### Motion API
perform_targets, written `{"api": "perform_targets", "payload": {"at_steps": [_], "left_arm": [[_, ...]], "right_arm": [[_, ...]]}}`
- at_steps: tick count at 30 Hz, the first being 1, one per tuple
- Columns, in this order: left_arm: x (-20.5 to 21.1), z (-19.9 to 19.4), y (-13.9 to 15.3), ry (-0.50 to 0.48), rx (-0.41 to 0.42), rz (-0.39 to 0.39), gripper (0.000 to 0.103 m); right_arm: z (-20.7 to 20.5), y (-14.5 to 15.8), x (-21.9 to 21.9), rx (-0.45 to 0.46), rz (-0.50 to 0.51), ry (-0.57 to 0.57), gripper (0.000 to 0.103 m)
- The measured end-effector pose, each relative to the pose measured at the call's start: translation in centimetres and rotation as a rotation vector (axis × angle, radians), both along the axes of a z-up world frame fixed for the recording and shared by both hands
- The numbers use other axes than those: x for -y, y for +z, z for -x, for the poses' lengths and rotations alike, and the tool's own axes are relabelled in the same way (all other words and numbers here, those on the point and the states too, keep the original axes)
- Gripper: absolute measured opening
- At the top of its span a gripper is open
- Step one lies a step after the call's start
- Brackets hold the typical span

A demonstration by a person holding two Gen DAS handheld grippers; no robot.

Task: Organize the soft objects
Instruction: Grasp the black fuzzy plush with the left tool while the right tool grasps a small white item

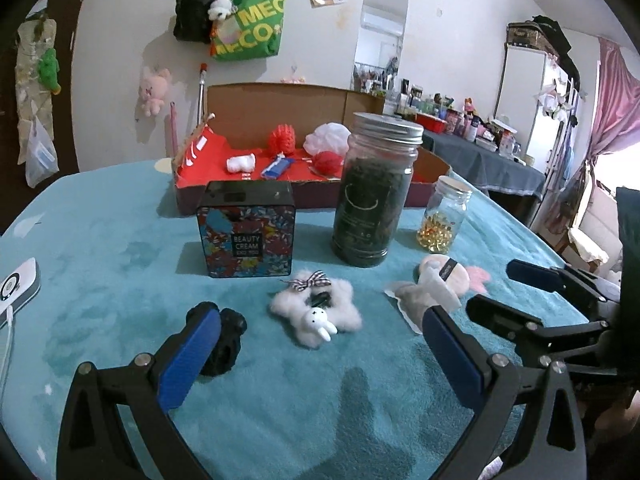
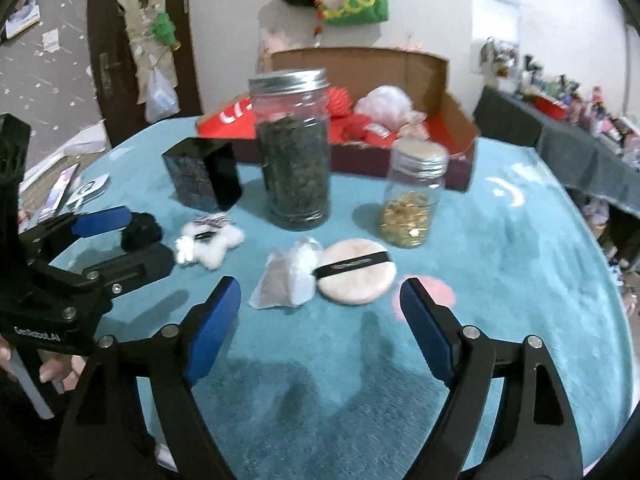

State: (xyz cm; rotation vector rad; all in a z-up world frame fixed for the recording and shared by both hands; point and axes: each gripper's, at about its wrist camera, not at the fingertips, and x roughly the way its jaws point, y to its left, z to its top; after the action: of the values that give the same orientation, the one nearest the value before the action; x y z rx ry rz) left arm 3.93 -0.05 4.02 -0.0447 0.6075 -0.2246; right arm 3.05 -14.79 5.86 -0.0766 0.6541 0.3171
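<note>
Tongs status: left gripper and right gripper both stand wide open, holding nothing. Between and just ahead of the left blue pads lies the white fluffy star-shaped plush with rabbit charm; the black fuzzy scrunchie sits beside the left pad. Ahead of the right gripper lie the round pink powder puff with black strap and, touching it, the crumpled translucent mesh pouch. Beyond the green-leaf glass jar stands the red-lined cardboard box, already holding soft items. Recommended procedure: centre one item between the pads, lower to the teal fleece cover, close gently on its bulk, lift clear of the jar before carrying boxward.
</note>
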Motion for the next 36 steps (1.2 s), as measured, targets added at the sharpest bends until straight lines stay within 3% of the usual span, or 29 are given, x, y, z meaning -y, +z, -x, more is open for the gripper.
{"api": "perform_targets", "payload": {"at_steps": [8,16,27,29,36], "left_arm": [[-0.2,0.4,-1.2,0.044,0.0,0.012,0.103],[-0.3,0.5,-1.7,0.075,0.01,-0.022,0.103],[-4.4,-1.8,-1.3,0.128,-0.131,-0.026,0.103],[-5.2,-2.2,-1.4,0.134,-0.157,-0.039,0.1],[-6.0,-3.4,-2.2,0.099,-0.21,-0.066,0.068]], "right_arm": [[0.6,-1.7,2.4,0.004,-0.067,-0.123,0.083],[0.7,-3.2,2.6,-0.014,-0.064,-0.155,0.083],[-1.9,-2.0,1.9,-0.105,-0.021,-0.081,0.083],[-2.9,-1.9,1.7,-0.138,-0.003,-0.063,0.083],[-5.7,-2.2,1.1,-0.216,0.012,0.006,0.082]]}}
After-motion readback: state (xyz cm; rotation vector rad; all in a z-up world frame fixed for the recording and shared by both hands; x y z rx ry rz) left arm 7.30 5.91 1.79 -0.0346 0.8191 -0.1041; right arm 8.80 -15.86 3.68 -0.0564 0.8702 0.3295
